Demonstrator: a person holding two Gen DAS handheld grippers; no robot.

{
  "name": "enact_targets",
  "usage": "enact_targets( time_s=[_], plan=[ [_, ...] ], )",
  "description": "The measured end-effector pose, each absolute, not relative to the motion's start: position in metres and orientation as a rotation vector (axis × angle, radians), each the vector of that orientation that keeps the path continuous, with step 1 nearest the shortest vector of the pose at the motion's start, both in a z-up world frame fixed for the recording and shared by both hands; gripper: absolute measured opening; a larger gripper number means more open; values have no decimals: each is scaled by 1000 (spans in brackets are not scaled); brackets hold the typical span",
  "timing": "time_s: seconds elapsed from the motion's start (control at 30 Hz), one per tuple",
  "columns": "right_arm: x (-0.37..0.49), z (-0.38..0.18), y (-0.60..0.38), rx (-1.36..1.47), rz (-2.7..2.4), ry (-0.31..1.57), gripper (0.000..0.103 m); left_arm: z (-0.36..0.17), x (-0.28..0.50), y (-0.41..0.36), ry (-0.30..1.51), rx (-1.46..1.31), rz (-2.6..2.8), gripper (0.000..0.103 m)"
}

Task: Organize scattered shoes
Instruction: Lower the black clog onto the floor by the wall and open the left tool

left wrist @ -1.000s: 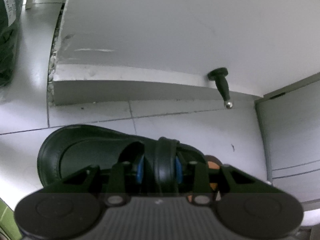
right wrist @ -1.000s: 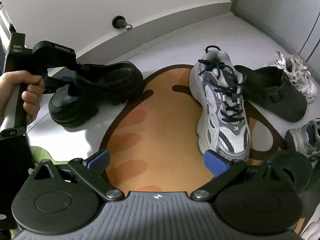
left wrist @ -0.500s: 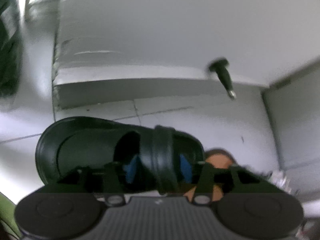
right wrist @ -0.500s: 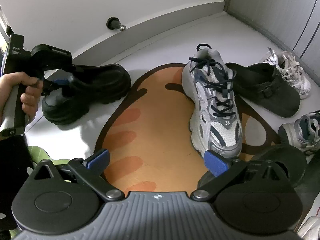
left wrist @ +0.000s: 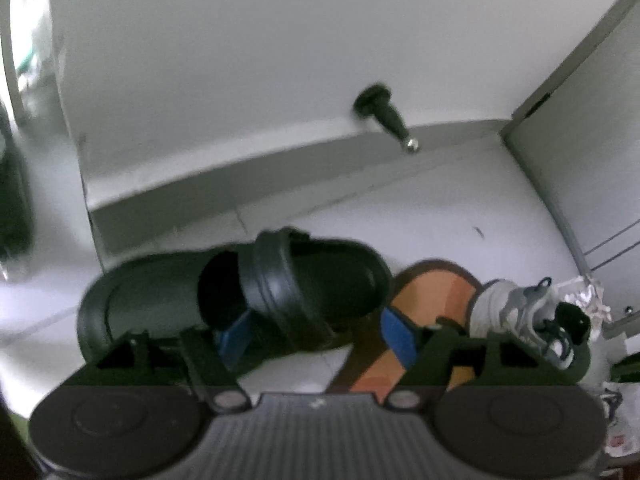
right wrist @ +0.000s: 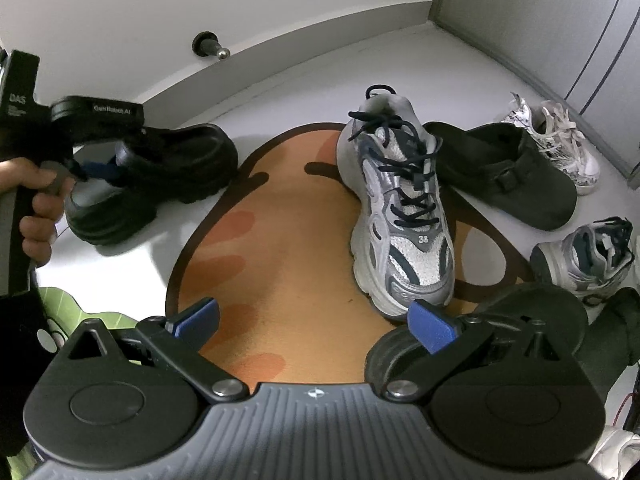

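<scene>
Released since a second ago, the black shoe (left wrist: pixel 240 300) rests grounded between the left gripper's (left wrist: pixel 316 336) opening jaws.

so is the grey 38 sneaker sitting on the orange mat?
Yes, the grey sneaker lies mostly on the orange mat in the right wrist view.

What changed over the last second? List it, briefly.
The left gripper let go of the black chunky shoe: its jaws are opening, one pad still inside the shoe, and it is backing off. The shoe now rests on the floor beside the orange mat. The right gripper stayed open and empty; the grey sneaker stayed put.
</scene>
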State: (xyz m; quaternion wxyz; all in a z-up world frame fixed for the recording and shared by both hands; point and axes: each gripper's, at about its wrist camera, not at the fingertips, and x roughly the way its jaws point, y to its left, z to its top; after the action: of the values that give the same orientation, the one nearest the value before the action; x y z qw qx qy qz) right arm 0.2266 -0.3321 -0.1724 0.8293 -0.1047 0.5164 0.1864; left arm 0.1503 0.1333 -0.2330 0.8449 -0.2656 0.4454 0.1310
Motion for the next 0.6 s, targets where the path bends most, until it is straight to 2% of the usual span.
enact_targets(
  time_s=[0.2,0.37,0.5,0.6],
  plan=[
    [225,-173,-326,-224,413,1095,103,-221,154,120,892,-470,232,73],
    [224,-177,-330,-212,409,1103,103,-202,148,101,780,-323,199,75],
    [223,-179,-334,-202,406,1111,103,-215,155,100,866,-398,107,69],
    [222,-179,-338,-196,403,1110,103,-223,162,91,938,-380,33,69]
  ],
)
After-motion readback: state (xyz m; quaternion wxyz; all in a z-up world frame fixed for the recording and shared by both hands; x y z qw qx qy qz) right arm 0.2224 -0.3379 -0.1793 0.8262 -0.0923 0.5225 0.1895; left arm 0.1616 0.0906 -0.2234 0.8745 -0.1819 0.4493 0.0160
